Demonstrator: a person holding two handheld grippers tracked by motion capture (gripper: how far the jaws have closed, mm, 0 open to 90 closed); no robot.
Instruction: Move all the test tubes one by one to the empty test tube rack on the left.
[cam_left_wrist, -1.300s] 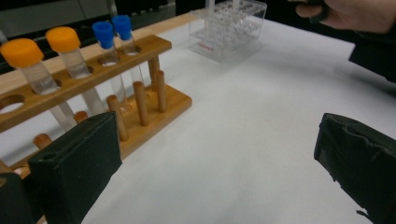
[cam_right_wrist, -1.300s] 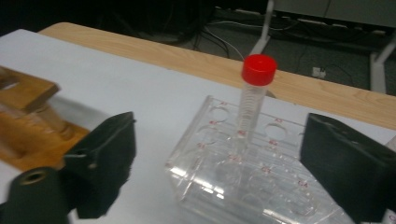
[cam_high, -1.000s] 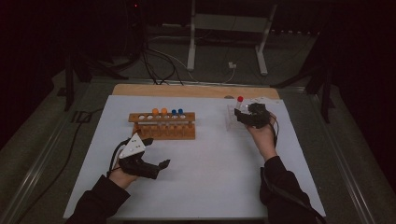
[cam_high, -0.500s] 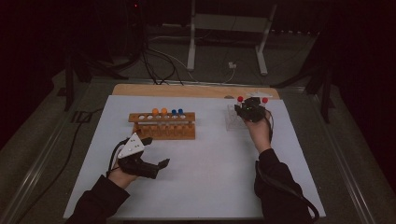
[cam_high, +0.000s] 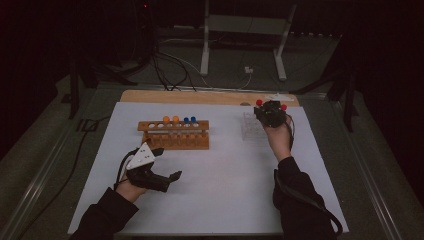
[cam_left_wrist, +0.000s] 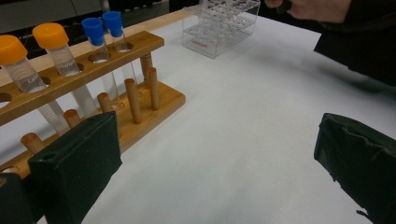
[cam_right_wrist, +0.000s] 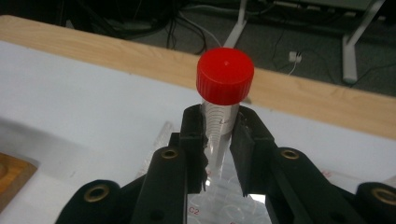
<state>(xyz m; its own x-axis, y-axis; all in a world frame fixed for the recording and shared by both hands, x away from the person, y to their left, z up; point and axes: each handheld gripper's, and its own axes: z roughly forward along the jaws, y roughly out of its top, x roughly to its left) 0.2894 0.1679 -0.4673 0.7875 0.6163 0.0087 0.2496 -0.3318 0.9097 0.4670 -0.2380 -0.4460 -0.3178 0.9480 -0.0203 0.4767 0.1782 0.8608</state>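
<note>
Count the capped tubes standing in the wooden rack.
4, all in the wooden rack's top row: two orange-capped tubes at one end, then two blue-capped tubes beside them. Remaining holes look empty.

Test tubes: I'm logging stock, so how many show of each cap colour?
Orange-capped tubes: 2
Blue-capped tubes: 2
Red-capped tubes: 2, one clamped in the right hand-held gripper
Total: 6

wooden rack left on table, clear rack right
</note>
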